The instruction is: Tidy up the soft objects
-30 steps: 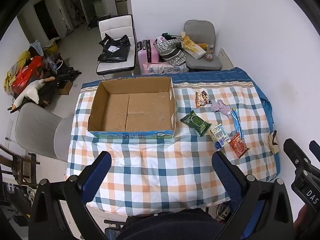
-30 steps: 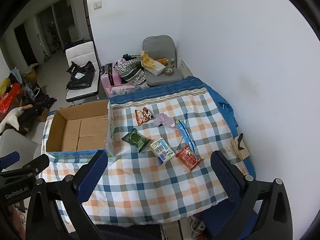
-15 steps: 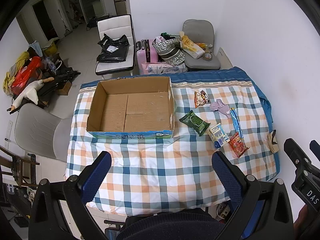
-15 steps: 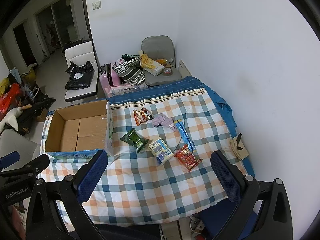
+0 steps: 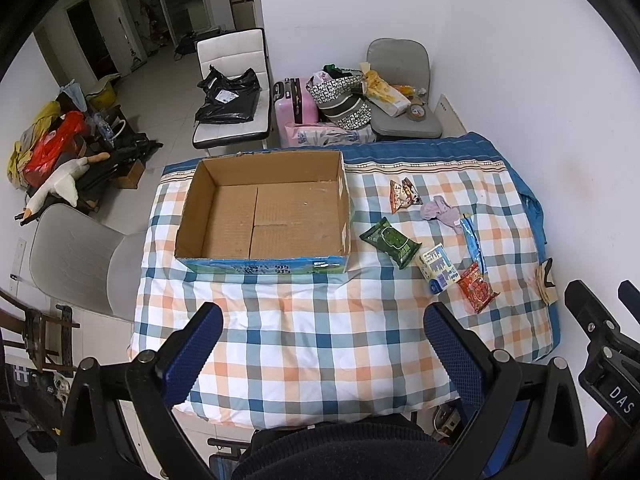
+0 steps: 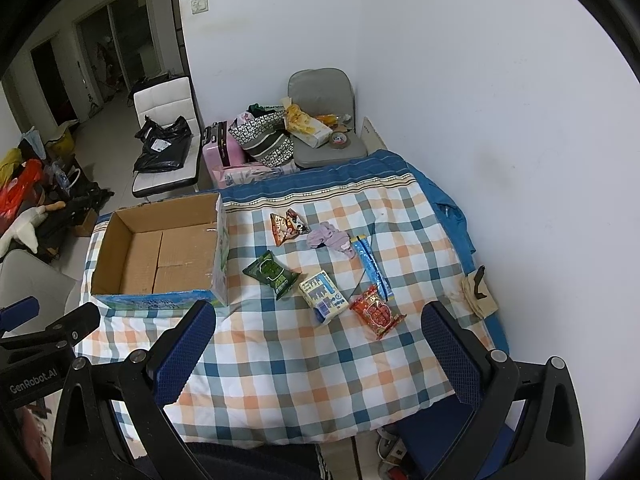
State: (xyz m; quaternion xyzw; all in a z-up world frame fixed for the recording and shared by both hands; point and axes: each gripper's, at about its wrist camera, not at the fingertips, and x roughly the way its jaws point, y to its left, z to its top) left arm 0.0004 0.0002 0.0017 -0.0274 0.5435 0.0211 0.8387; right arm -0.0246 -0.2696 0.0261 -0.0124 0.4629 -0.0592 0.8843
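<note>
An empty cardboard box (image 5: 264, 216) (image 6: 160, 252) sits on the left of a checked quilt (image 5: 304, 344) (image 6: 304, 360). To its right lie soft packets: a green packet (image 5: 391, 242) (image 6: 273, 274), a white-blue pack (image 5: 438, 268) (image 6: 323, 297), a red packet (image 5: 477, 287) (image 6: 376, 312), a brown snack bag (image 5: 404, 194) (image 6: 287, 225), a lilac cloth (image 5: 440, 211) (image 6: 330, 238) and a blue stick pack (image 5: 472, 240) (image 6: 370, 265). My left gripper (image 5: 323, 354) and right gripper (image 6: 316, 352) are open and empty, above the quilt's near edge.
A tan pouch (image 5: 546, 280) (image 6: 478, 292) lies at the quilt's right edge by the white wall. Behind the table stand a grey chair (image 5: 404, 112), a pink suitcase (image 5: 294, 108) and a white chair (image 5: 232, 120). Another grey chair (image 5: 76, 256) stands left.
Both views have drawn back and up slightly; the box and packets look a little farther off. Nothing on the quilt has moved.
</note>
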